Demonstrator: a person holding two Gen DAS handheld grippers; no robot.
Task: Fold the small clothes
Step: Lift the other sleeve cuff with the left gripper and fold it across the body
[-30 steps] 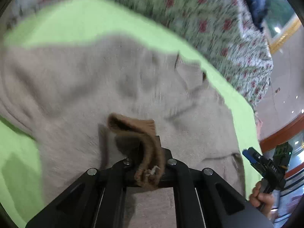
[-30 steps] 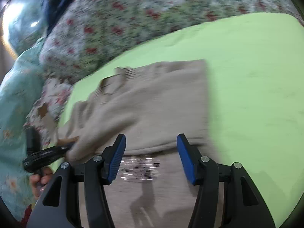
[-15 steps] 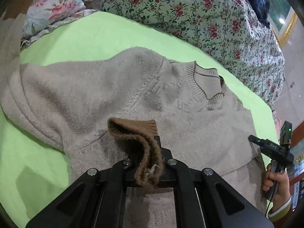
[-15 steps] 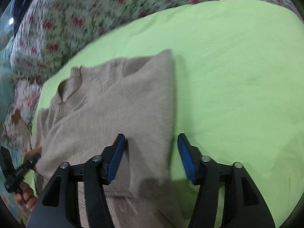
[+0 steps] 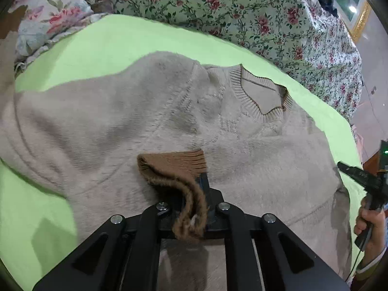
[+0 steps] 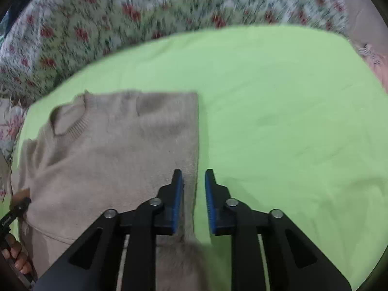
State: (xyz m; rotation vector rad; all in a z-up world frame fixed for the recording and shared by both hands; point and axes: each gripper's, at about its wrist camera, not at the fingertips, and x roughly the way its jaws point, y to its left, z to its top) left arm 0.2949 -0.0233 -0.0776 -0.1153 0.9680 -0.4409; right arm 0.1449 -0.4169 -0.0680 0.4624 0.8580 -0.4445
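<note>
A small beige knitted sweater (image 5: pixel 150 121) lies on a bright green sheet (image 5: pixel 101 43), its ribbed neckline (image 5: pixel 262 97) toward the far right. My left gripper (image 5: pixel 194 194) is shut on the sweater's brown ribbed sleeve cuff (image 5: pixel 177 167), held over the sweater's body. In the right wrist view the sweater (image 6: pixel 111 150) lies to the left, its right side folded to a straight edge. My right gripper (image 6: pixel 194 184) hovers over that edge with its blue pads (image 6: pixel 178 194) a narrow gap apart and nothing between them.
A floral bedspread (image 5: pixel 242 7) lies bunched behind the green sheet, and it also shows in the right wrist view (image 6: pixel 121 17). A floral pillow (image 5: pixel 48 17) sits at the far left. The right-hand gripper and hand (image 5: pixel 371 194) show at the left view's right edge.
My right gripper has swung right off the sweater's body to its folded right edge, and its fingers have closed in to a narrow gap. My left gripper still holds the cuff.
</note>
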